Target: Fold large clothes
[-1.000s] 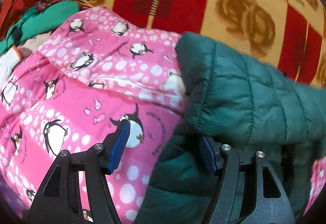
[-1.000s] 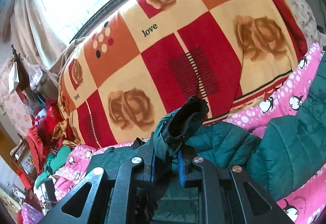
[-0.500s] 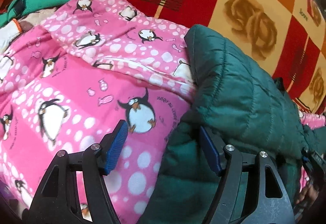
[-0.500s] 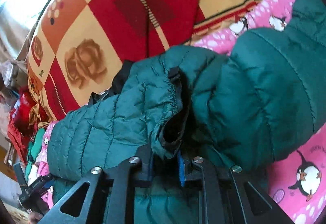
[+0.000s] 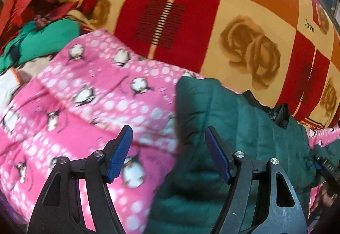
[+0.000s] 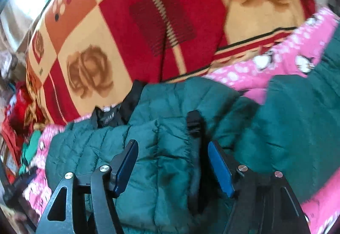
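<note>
A dark green quilted jacket [image 5: 233, 127] lies on a pink penguin-print quilt [image 5: 85, 106]. My left gripper [image 5: 169, 142] is open and empty over the jacket's left edge. In the right wrist view the jacket [image 6: 170, 138] fills the foreground, with a sleeve and its black cuff [image 6: 194, 123] laid across the body. My right gripper [image 6: 172, 155] is open just above that sleeve, holding nothing. The jacket's black collar lining [image 6: 110, 115] shows at the far edge. The right gripper also shows at the far right of the left wrist view [image 5: 327, 168].
A red, orange and cream rose-patterned blanket [image 5: 212, 21] is heaped behind the jacket. Green and red clothes [image 5: 42, 36] are piled at the back left. The pink quilt [image 6: 286, 64] extends right of the jacket.
My right gripper has opened and let go of the jacket sleeve, which now lies folded over the jacket body. My left gripper stayed open and tilted up a little.
</note>
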### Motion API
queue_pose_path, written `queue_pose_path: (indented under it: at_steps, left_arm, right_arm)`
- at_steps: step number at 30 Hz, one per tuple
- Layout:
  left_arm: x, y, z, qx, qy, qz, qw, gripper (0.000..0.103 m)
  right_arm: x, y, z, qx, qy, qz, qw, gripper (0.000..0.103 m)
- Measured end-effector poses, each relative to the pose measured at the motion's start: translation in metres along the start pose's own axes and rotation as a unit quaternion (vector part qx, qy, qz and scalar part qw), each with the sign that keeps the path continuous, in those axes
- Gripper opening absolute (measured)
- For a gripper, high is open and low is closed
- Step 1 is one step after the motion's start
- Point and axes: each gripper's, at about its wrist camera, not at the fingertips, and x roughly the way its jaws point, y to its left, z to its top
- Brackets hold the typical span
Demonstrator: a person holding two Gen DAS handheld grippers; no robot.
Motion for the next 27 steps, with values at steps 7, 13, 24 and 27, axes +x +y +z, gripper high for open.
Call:
queue_pose_path:
  at_steps: [7,13,24,27]
  left_arm:
    - [0.046,-0.023,0.002,0.019,0.024,0.030,0.9991,0.071]
    - [0.063,-0.026,-0.005,0.023,0.027,0.042,0.9985,0.081]
    - [0.066,-0.025,-0.011,0.020,0.017,0.042,0.9988,0.081]
    - [0.065,-0.025,-0.011,0.020,0.016,0.042,0.9988,0.081]
  right_arm:
    - [0.011,0.010,0.001,-0.051,-0.023,-0.022,0.998,0.015]
    - [0.026,0.003,0.004,-0.060,-0.032,-0.057,0.996,0.012]
    - [-0.006,-0.002,0.002,-0.022,-0.038,-0.034,0.998,0.058]
    - [-0.027,0.014,0.000,-0.043,-0.064,-0.024,0.997,0.058]
